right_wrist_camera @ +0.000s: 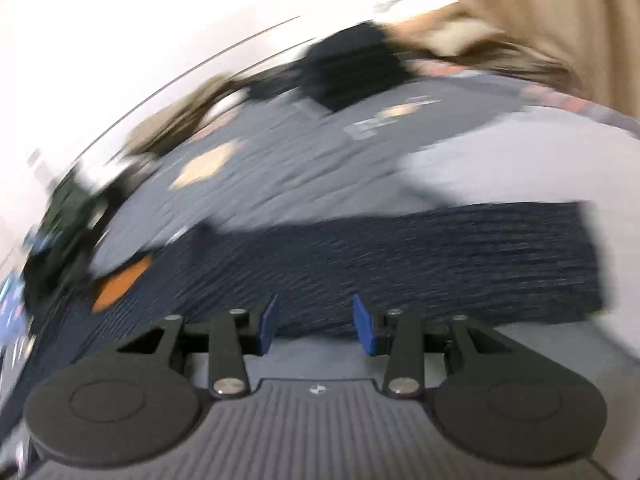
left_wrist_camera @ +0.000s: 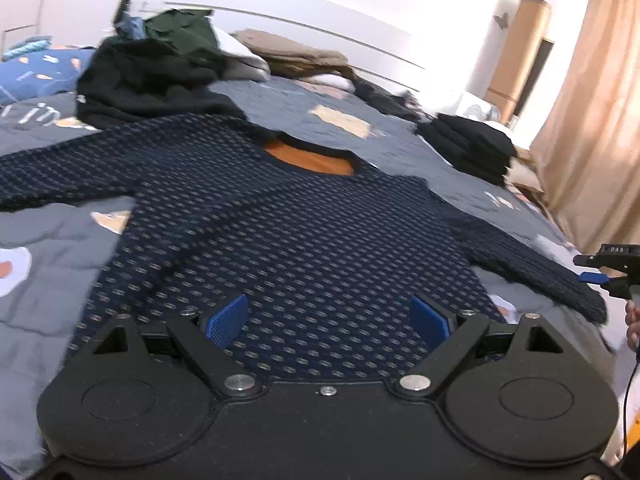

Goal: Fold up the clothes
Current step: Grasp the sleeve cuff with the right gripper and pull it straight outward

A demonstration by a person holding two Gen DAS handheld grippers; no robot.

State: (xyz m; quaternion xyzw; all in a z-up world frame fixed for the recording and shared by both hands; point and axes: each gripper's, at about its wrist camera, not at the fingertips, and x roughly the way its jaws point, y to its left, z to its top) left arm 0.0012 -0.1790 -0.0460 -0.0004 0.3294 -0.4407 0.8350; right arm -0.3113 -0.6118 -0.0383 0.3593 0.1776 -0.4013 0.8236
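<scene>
A navy patterned sweater (left_wrist_camera: 280,216) lies spread flat on the grey quilted bed (left_wrist_camera: 360,120), both sleeves out to the sides and an orange lining (left_wrist_camera: 308,158) showing at the neck. My left gripper (left_wrist_camera: 328,316) hovers over the sweater's lower body, jaws wide open with nothing between them. My right gripper (left_wrist_camera: 596,276) shows at the far right edge, next to the cuff of the right sleeve. The right wrist view is blurred by motion. There my right gripper (right_wrist_camera: 314,322) stands partly open and empty just before the sweater's sleeve (right_wrist_camera: 440,256).
A heap of dark unfolded clothes (left_wrist_camera: 140,80) lies behind the sweater. Beige folded garments (left_wrist_camera: 296,56) sit by the headboard. A stack of folded black clothes (left_wrist_camera: 472,144) rests at the bed's right side. A tan curtain (left_wrist_camera: 592,120) hangs at right.
</scene>
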